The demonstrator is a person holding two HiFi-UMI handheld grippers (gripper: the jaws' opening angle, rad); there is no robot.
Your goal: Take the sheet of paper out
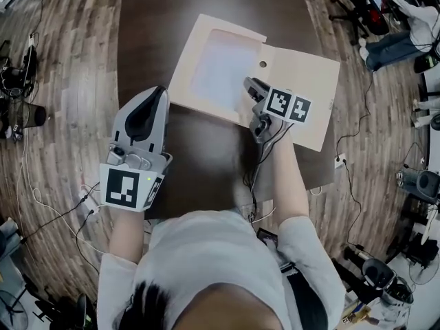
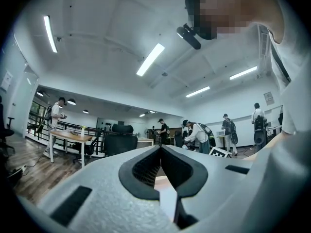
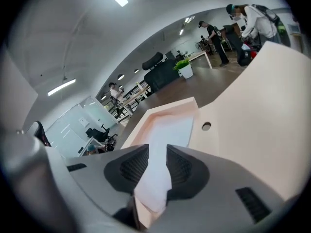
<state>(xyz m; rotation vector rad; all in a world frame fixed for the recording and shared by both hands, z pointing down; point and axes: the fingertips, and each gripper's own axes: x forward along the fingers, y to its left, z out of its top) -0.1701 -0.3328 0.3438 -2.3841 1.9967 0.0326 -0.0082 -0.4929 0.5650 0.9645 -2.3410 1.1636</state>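
A tan paper envelope (image 1: 306,88) lies opened flat on the dark table (image 1: 206,163). A white sheet of paper (image 1: 220,67) rests in its left half. My right gripper (image 1: 251,88) points down at the sheet's near right corner. In the right gripper view its jaws stand apart, and the sheet (image 3: 167,130) runs up between the pads without being pinched. The envelope's flap (image 3: 252,115) fills the right side there. My left gripper (image 1: 159,93) hovers level just off the envelope's near left edge, and its fingertips meet in the left gripper view (image 2: 160,148).
The table's near edge is by my body. Wood floor surrounds the table, with cables and a power strip (image 1: 89,201) at the left. Gear and a seated person (image 1: 399,26) are at the right. Several people and desks (image 2: 68,137) stand far off.
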